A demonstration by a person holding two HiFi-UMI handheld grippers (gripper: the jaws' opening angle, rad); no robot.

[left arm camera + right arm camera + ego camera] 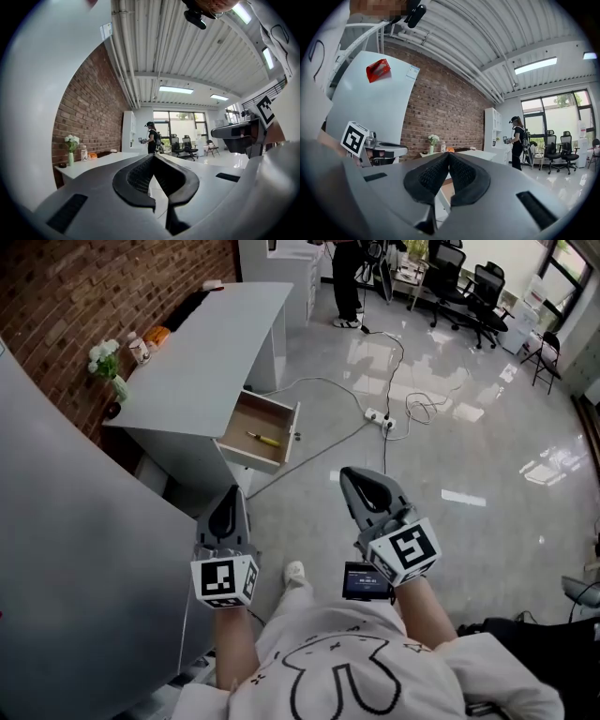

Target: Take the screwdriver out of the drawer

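The drawer point(242, 420) under the tabletop point(208, 357) stood open with the yellow-handled screwdriver point(263, 439) lying on its floor, while the left gripper point(233, 491) and right gripper point(350, 474), both held well apart from it, had their jaws pressed together on nothing.

— What's between your jaws?
— Nothing. My right claw point(449, 158) has its black ridged pads point(432, 176) pressed together at the tips.
— And past them?
— A white worktop point(476, 153) runs along a brick wall point(440, 103), with a vase of white flowers point(433, 141) on it. A person point(518, 140) in dark clothes stands beyond it. Office chairs point(558, 151) sit by the windows.
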